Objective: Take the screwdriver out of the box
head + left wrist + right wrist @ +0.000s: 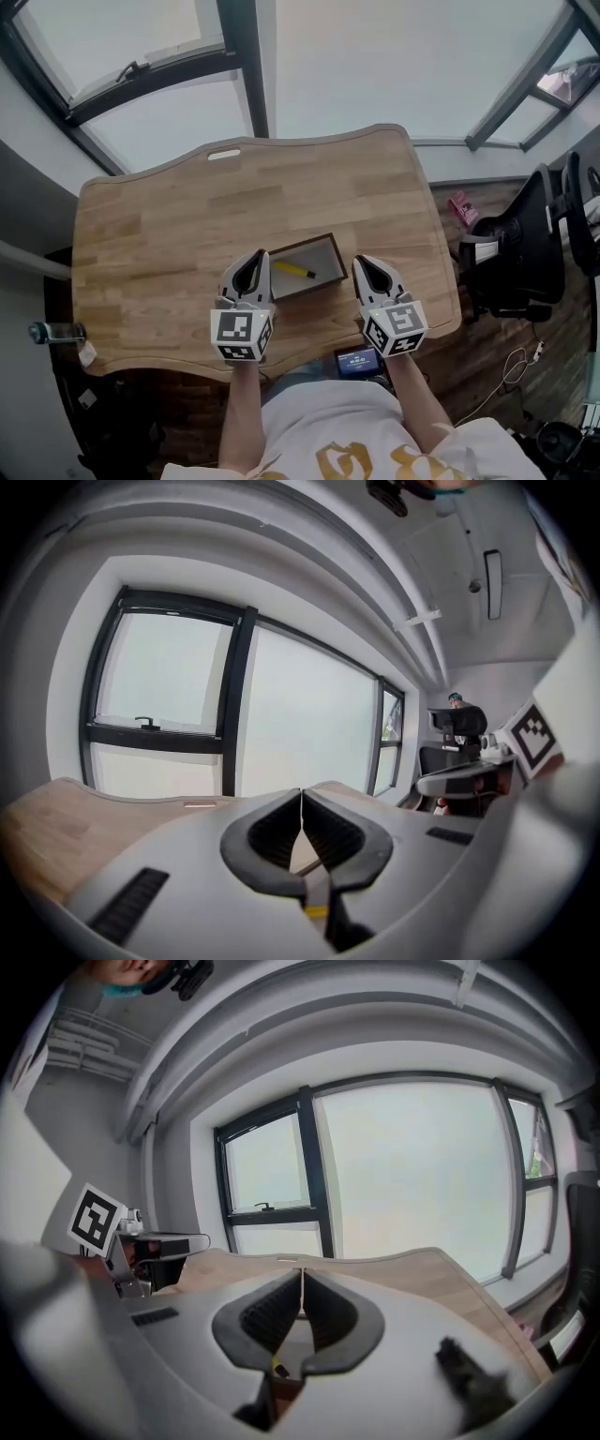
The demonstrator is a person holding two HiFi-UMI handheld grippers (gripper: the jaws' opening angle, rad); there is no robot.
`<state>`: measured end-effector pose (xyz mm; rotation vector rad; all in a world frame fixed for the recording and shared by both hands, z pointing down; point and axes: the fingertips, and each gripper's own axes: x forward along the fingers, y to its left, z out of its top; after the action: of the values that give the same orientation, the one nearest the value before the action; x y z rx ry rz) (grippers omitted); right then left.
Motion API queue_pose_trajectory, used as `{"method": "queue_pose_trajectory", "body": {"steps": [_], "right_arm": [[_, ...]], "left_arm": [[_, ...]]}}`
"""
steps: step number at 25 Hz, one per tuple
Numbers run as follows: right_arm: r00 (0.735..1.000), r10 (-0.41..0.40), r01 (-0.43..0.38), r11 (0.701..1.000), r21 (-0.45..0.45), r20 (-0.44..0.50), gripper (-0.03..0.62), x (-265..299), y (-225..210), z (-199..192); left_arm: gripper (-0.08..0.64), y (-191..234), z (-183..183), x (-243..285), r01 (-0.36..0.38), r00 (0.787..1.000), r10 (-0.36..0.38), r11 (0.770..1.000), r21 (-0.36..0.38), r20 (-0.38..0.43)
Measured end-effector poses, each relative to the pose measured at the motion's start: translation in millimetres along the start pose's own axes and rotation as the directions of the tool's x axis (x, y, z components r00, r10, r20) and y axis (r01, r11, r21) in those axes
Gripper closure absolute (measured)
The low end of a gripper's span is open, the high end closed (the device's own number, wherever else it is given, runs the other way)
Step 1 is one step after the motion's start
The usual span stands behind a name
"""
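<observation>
Left gripper [254, 257] and right gripper [367, 263], both closed and empty, flank the box [307, 285], whose likely light, rigid screwdriver [293, 270] suits a mid-handle grasp.

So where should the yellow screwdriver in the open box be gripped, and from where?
Probably mid-handle on the yellow screwdriver, from above: it lies flat and diagonal in the shallow open rectangular box, whose walls block a side approach.

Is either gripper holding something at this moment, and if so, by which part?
Nothing is held. The left gripper and the right gripper both have their jaws together and empty. The screwdriver lies inside the box, untouched.
</observation>
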<state>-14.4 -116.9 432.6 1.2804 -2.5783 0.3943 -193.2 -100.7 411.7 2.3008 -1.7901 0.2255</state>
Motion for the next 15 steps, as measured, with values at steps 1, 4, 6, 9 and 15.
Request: {"method": "queue_pose_trajectory", "body": {"steps": [1, 4, 6, 9, 15], "right_arm": [[1.000, -0.005, 0.005, 1.000, -0.002, 0.007, 0.560, 0.1, -1.3, 2.2], [1.000, -0.023, 0.023, 1.000, -0.006, 0.015, 0.560, 0.9, -5.6, 4.5], [0.999, -0.028, 0.028, 1.000, -0.002, 0.014, 0.560, 1.6, -6.8, 4.0], [1.000, -0.025, 0.025, 1.000, 0.001, 0.017, 0.560, 3.2, -5.5, 3.4], [1.000, -0.007, 0.007, 1.000, -0.011, 0.023, 0.560, 12.5, -5.0, 6.7]], "left_arm": [[0.546, 0.0, 1.9, 2.0, 0.006, 1.000, -0.006, 1.000, -0.003, 0.008], [0.546, -0.1, 1.5, 7.9, 0.024, 1.000, -0.024, 1.000, 0.003, 0.001], [0.546, 0.4, 0.4, 7.7, 0.028, 1.000, -0.028, 1.000, 0.011, -0.009], [0.546, 2.3, 0.9, 6.1, 0.026, 1.000, -0.026, 0.999, 0.020, -0.015], [0.546, 7.9, 6.9, 12.7, 0.028, 0.999, -0.027, 0.999, 0.035, -0.016]]}}
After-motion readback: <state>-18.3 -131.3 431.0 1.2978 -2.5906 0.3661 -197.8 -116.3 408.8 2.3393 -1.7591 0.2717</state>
